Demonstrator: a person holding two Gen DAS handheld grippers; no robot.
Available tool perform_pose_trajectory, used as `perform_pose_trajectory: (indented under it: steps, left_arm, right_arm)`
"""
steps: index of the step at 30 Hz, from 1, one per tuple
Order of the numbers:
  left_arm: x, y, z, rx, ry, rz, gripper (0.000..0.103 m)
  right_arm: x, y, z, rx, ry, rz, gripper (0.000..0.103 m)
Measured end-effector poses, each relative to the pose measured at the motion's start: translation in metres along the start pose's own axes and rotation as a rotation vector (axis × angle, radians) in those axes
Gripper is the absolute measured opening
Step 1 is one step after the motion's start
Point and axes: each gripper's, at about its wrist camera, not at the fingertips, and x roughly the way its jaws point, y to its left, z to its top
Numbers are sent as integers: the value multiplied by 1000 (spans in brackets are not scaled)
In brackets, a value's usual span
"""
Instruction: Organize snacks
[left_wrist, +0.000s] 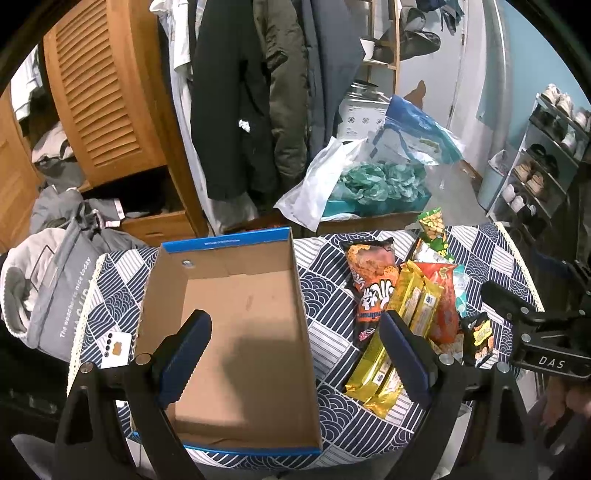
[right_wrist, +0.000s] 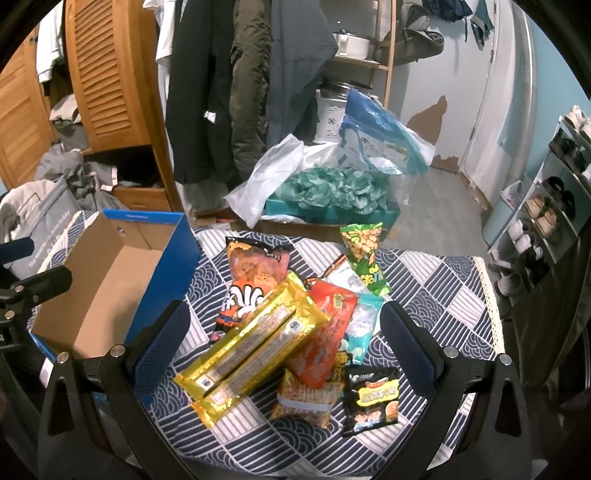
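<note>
An empty cardboard box with a blue rim (left_wrist: 236, 332) (right_wrist: 110, 280) stands on the patterned tablecloth, left of a pile of snack packets. The pile holds two gold packets (right_wrist: 251, 347) (left_wrist: 402, 332), an orange-red packet (right_wrist: 325, 332), a black-and-orange bag (left_wrist: 369, 280) (right_wrist: 251, 273), a green peanut bag (right_wrist: 364, 254) (left_wrist: 434, 229), a small black packet (right_wrist: 371, 398) and others. My left gripper (left_wrist: 295, 354) is open over the box, empty. My right gripper (right_wrist: 284, 347) is open above the pile, empty; it also shows in the left wrist view (left_wrist: 535, 325).
A white card (left_wrist: 116, 349) lies on the tablecloth (right_wrist: 443, 295) left of the box. Behind the table are hanging coats (left_wrist: 251, 92), a wooden louvred cabinet (left_wrist: 99, 92), a teal box with plastic bags (right_wrist: 332, 199) and a shoe rack (right_wrist: 554, 206) at right.
</note>
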Motion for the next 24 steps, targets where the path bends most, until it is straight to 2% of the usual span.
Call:
perform_pose_trajectory:
  steps: [24]
  left_arm:
    - [4, -9, -3, 5, 13, -16, 93]
  right_arm:
    - [-1, -8, -2, 21, 4, -5, 101]
